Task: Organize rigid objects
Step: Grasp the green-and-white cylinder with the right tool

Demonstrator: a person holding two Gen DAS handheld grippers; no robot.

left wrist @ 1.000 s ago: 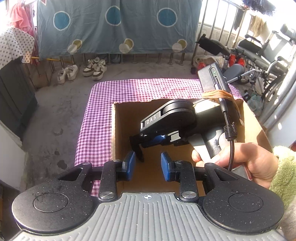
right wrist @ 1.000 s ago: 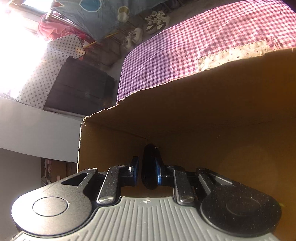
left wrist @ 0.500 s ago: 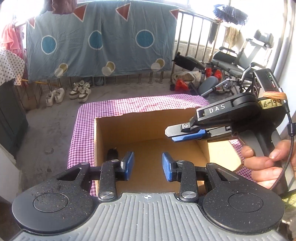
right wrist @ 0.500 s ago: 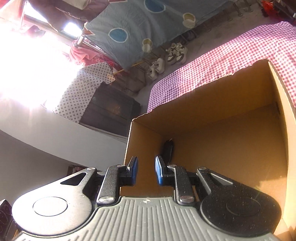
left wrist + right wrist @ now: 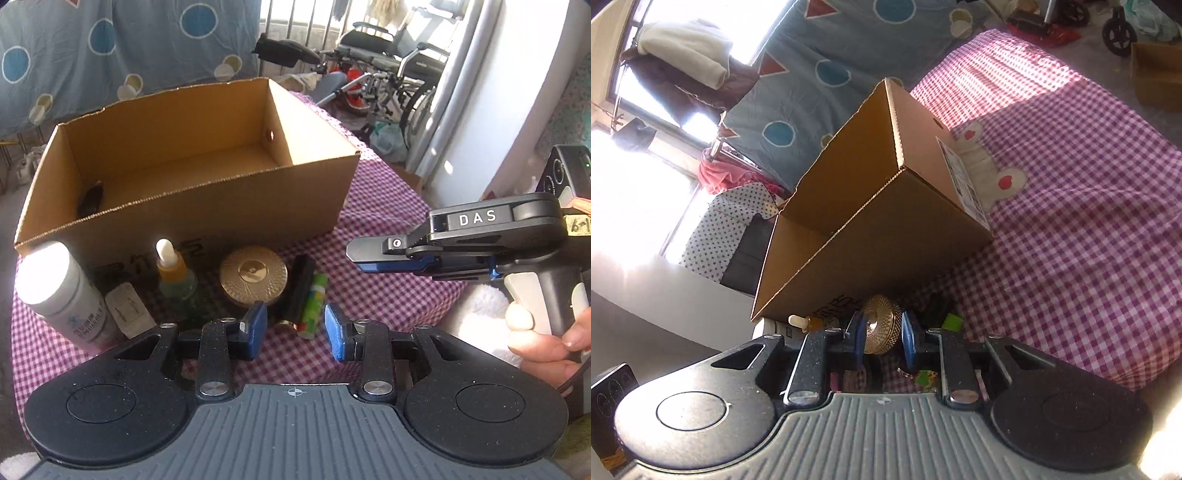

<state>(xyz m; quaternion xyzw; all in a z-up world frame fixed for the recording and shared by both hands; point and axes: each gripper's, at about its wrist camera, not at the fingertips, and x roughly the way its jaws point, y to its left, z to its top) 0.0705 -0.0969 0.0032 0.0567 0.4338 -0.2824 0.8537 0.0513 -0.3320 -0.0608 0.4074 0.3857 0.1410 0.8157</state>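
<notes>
An open cardboard box [image 5: 207,206] stands on the purple checked cloth, with one dark object [image 5: 90,197] inside at its left end. In front of it stand a white bottle [image 5: 62,291], a dropper bottle [image 5: 173,275], a gold round jar [image 5: 253,275], a black tube [image 5: 299,288] and a green tube [image 5: 314,306]. My left gripper [image 5: 295,332] is open and empty, just before the tubes. My right gripper [image 5: 373,260] hovers at the right, above the cloth, open and empty. In the right wrist view the right gripper [image 5: 882,338] points at the gold jar [image 5: 881,325], beside the box [image 5: 871,225].
A small white packet [image 5: 127,310] leans by the white bottle. The checked cloth [image 5: 1071,221] stretches to the right of the box. Wheelchairs [image 5: 388,74] and a railing stand beyond the table. A blue spotted sheet [image 5: 92,44] hangs behind.
Both grippers have pulled back out of the box to its near side. The right gripper let go of the dark object, which now lies in the box, and now faces the gold jar.
</notes>
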